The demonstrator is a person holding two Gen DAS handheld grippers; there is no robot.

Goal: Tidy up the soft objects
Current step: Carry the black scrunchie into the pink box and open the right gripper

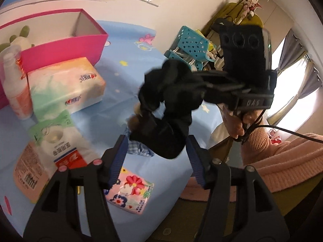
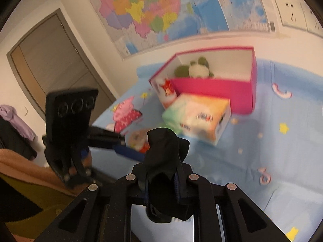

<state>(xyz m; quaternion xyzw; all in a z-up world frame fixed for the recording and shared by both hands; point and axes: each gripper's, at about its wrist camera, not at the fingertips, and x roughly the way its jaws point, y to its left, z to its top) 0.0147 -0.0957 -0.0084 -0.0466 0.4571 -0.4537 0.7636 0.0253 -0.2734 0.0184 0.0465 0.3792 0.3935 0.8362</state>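
Between right claw (image 2: pixel 161 183) pads: black cloth (image 2: pixel 165 157), blurred.

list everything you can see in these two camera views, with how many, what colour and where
black cloth: one, black, held above the blue sheet in the right gripper
pink box: one, open, at the back by the wall
plush toy: one, green and white, inside the pink box
tissue pack: one, pastel, in front of the box
bottle: one, clear and peach, left of the tissue pack
floral packet: one, pink, near edge of sheet
teal baskets: stacked, beyond the bed
wall map: one, multicoloured
right gripper: shut on the cloth
left gripper: open, below the cloth
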